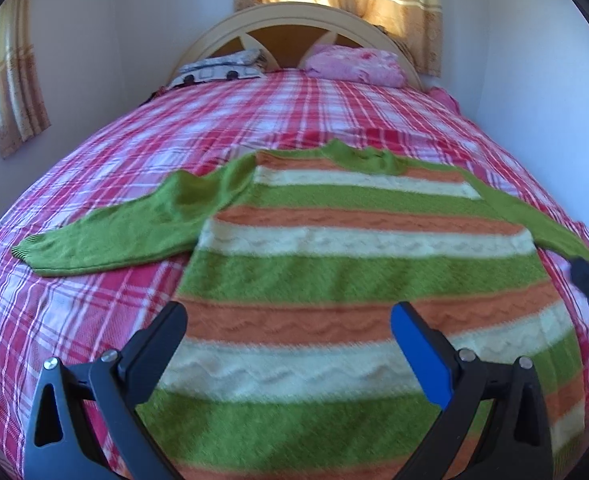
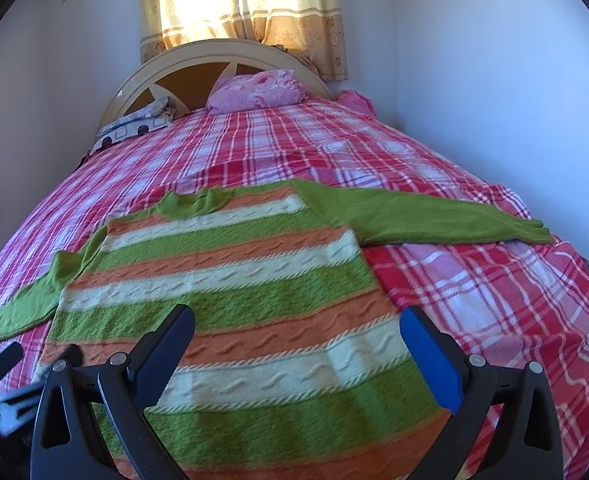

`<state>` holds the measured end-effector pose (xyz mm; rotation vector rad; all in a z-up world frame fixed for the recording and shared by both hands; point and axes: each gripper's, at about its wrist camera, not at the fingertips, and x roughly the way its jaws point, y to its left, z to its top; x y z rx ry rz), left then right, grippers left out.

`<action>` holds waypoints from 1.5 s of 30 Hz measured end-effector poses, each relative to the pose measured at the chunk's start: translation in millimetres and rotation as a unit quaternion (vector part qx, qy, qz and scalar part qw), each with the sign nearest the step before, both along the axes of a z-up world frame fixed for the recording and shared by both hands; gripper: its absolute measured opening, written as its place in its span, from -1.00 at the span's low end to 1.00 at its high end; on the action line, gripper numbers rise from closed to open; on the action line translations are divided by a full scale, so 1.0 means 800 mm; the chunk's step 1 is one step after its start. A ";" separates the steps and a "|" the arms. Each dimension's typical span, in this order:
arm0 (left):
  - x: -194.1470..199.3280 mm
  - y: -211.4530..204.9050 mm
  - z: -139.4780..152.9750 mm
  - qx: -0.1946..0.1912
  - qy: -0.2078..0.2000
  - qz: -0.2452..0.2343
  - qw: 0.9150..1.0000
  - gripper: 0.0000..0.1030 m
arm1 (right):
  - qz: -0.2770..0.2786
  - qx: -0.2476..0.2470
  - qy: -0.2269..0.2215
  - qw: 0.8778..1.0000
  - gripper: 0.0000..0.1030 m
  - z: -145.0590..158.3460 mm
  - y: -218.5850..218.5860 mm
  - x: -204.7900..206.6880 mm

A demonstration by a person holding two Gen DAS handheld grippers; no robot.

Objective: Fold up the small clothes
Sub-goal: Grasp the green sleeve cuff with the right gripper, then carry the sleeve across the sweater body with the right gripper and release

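We hold the left gripper (image 1: 288, 320) and right gripper (image 2: 297, 324) spread wide, empty, above the green, orange and cream striped knit sweater (image 1: 334, 264) lying mid-frame on the red plaid bedspread (image 1: 94, 320); no readable writing.

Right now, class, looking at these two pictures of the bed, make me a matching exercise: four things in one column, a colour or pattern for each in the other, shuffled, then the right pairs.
Things
1. sweater sleeve
2. bedspread
3. pillow
4. curtain

Colours
A. yellow-beige
B. plain green
C. pink floral
D. red, pink and white plaid

Pairs: 1-B, 2-D, 3-C, 4-A
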<state>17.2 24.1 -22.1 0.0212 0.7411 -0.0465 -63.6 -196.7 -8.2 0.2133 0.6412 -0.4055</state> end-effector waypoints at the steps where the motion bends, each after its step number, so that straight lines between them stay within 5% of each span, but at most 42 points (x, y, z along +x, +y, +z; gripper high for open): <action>1: 0.004 0.005 -0.001 0.001 -0.003 0.008 1.000 1.00 | -0.004 0.001 -0.005 1.000 0.98 0.002 -0.012 -0.001; 5: 0.016 0.025 -0.009 0.003 -0.016 0.042 0.999 1.00 | -0.029 -0.001 -0.012 0.999 0.92 0.010 -0.075 -0.005; 10: 0.024 0.044 -0.028 -0.021 -0.008 0.065 0.998 1.00 | -0.087 0.021 0.004 0.996 0.36 0.006 -0.189 -0.013; 13: 0.030 0.050 -0.046 -0.035 0.008 0.076 0.996 1.00 | -0.132 0.064 0.012 0.989 0.27 -0.008 -0.273 -0.022; 19: 0.043 0.050 -0.062 -0.042 0.052 0.078 0.995 1.00 | -0.233 0.191 -0.002 0.953 0.27 -0.049 -0.425 -0.061; 25: 0.046 0.051 -0.068 -0.044 0.064 0.079 0.994 1.00 | -0.286 0.272 -0.012 0.919 0.26 -0.091 -0.501 -0.075; 31: 0.049 0.056 -0.072 -0.058 0.071 0.081 0.992 1.00 | -0.299 0.273 -0.011 0.914 0.17 -0.097 -0.531 -0.051; 32: 0.049 0.057 -0.072 -0.060 0.071 0.082 0.992 1.00 | -0.297 0.265 -0.007 0.917 0.04 -0.097 -0.533 -0.048; 34: 0.049 0.058 -0.073 -0.063 0.071 0.082 0.992 1.00 | -0.281 0.258 0.014 0.924 -0.77 -0.104 -0.535 -0.040; 40: 0.050 0.061 -0.073 -0.070 0.072 0.080 0.992 1.00 | -0.264 0.244 0.009 0.933 -0.82 -0.089 -0.529 -0.042; 45: 0.048 0.065 -0.074 -0.082 0.072 0.081 0.991 1.00 | -0.233 0.181 -0.006 0.955 -0.83 -0.022 -0.490 -0.024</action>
